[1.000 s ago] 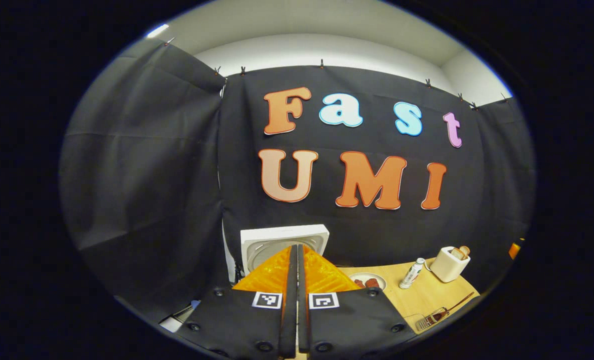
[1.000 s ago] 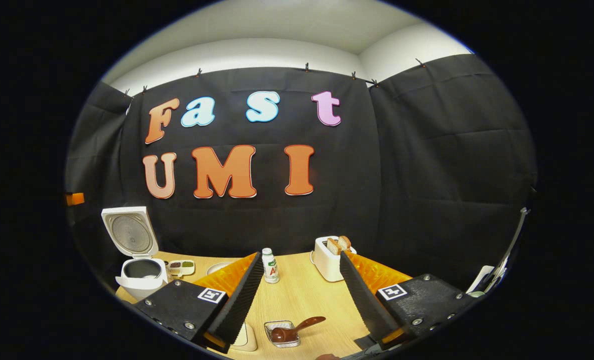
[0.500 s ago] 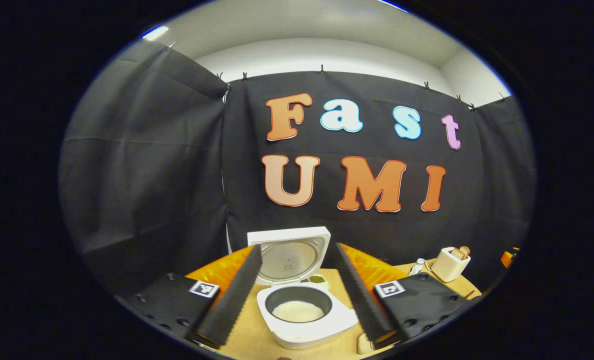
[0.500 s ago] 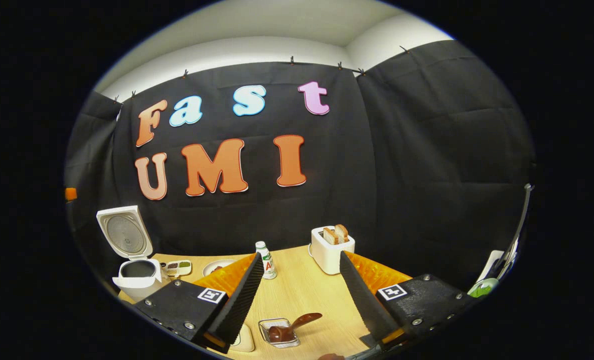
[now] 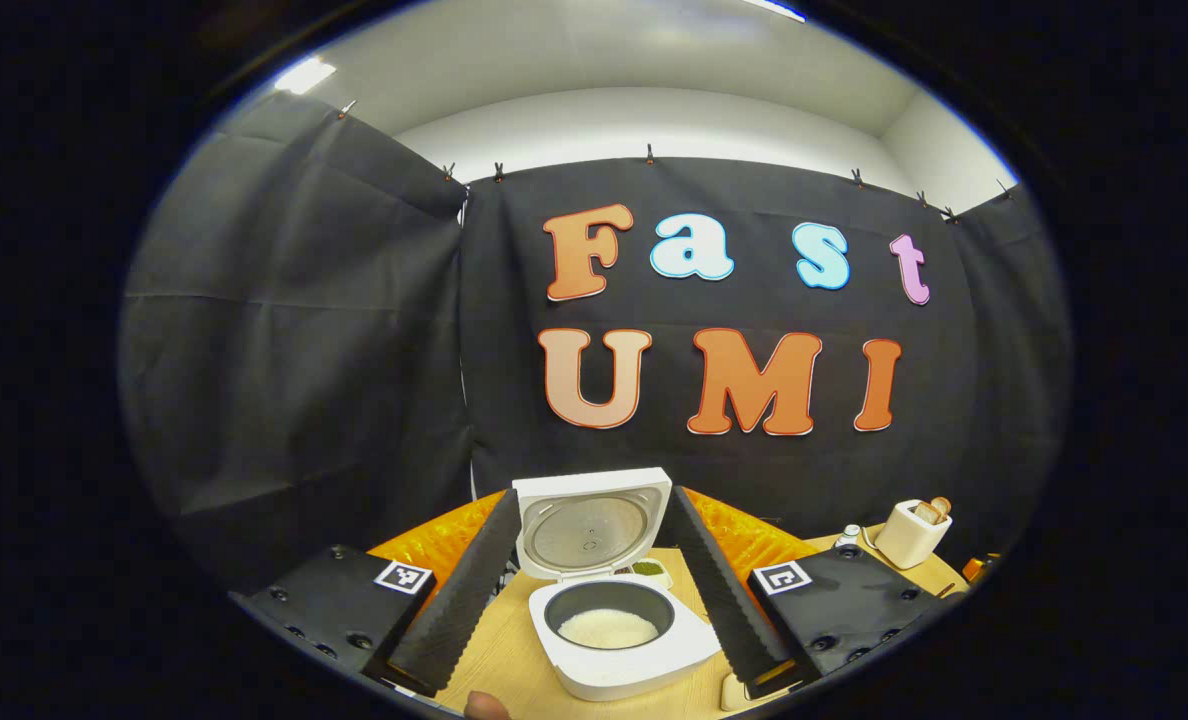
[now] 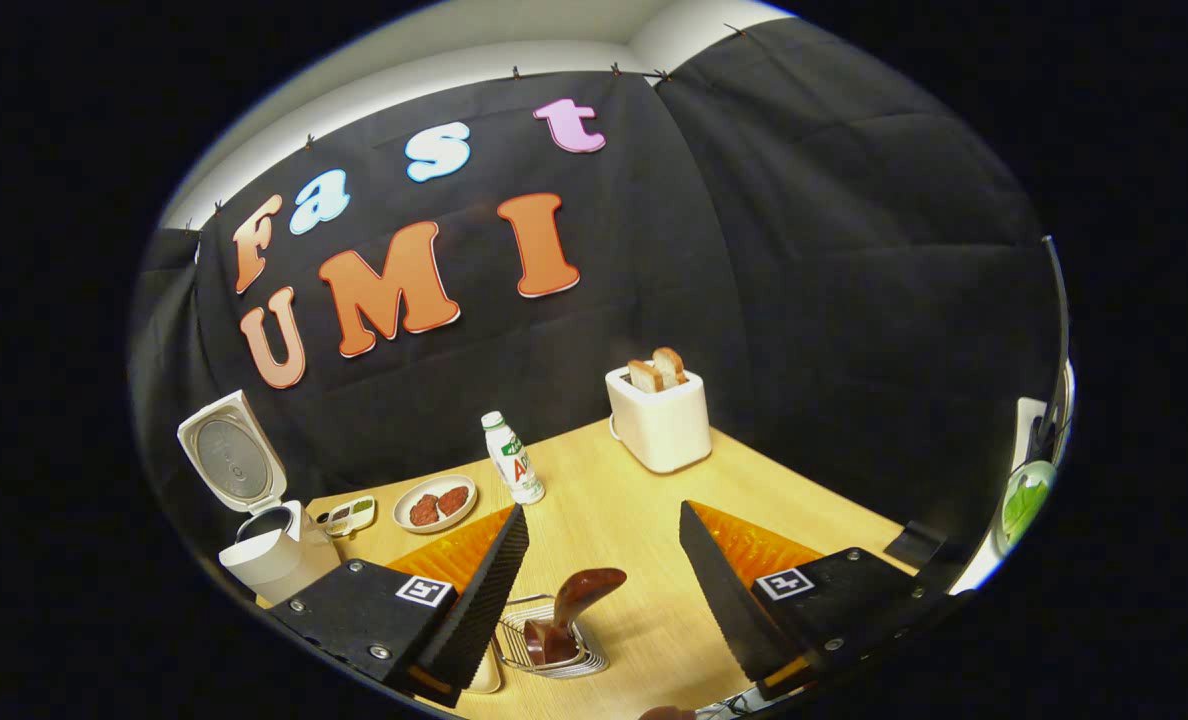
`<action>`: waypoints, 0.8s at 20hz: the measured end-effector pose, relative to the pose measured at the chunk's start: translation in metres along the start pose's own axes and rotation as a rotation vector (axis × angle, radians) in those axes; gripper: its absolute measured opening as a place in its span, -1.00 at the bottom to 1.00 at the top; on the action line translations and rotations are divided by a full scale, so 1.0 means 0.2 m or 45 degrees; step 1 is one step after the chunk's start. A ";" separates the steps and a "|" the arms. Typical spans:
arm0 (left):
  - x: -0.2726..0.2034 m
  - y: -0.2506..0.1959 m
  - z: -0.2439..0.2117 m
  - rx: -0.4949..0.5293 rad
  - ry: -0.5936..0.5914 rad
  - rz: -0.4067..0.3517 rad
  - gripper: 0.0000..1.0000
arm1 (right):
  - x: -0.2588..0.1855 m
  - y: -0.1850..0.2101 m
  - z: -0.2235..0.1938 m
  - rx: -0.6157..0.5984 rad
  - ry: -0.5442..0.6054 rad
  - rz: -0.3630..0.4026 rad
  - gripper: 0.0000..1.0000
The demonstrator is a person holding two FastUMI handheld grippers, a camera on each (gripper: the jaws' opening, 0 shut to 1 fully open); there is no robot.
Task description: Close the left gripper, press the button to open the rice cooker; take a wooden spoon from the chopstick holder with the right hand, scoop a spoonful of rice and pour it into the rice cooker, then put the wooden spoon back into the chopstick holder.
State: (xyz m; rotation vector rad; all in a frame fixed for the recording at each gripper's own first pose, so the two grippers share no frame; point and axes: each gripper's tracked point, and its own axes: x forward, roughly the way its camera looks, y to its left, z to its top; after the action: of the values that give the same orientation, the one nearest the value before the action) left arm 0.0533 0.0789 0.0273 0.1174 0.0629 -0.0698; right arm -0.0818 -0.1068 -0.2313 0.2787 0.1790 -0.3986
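**Rice cooker open, wooden spoon in its holder**

Rice cooker [image 5: 622,640] stands on the worktop [image 5: 499,655] between the parted, empty fingers of the left gripper [image 5: 594,585], lid raised, white rice [image 5: 608,628] in the pot. Right gripper [image 6: 602,590] fingers, likewise spread and empty, frame the wooden spoon [image 6: 572,608] standing in the wire chopstick holder [image 6: 554,650]. Beyond: a bottle [image 6: 513,458] with an unreadable label, a plate [image 6: 435,503], a toaster [image 6: 659,415].

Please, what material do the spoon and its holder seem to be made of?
The spoon looks like dark wood with a glossy finish, since its handle catches highlights. The holder appears to be a metal wire basket: thin, shiny, silvery bars with gaps.
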 end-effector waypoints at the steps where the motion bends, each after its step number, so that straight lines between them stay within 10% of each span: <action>1: -0.01 0.00 0.00 0.001 0.004 0.005 1.00 | 0.02 0.00 -0.05 0.011 0.024 0.003 0.90; 13: -0.09 0.11 -0.10 0.028 0.076 0.102 1.00 | 0.15 0.14 -0.44 0.191 0.256 0.107 0.89; 16: -0.09 0.13 -0.12 0.030 0.093 0.115 1.00 | 0.16 0.18 -0.45 0.253 0.269 0.141 0.47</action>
State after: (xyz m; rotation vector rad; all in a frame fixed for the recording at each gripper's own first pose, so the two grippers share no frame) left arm 0.0355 0.1096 0.0073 0.1461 0.1295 0.0242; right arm -0.0494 -0.0600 -0.3150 0.5246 0.3306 -0.2761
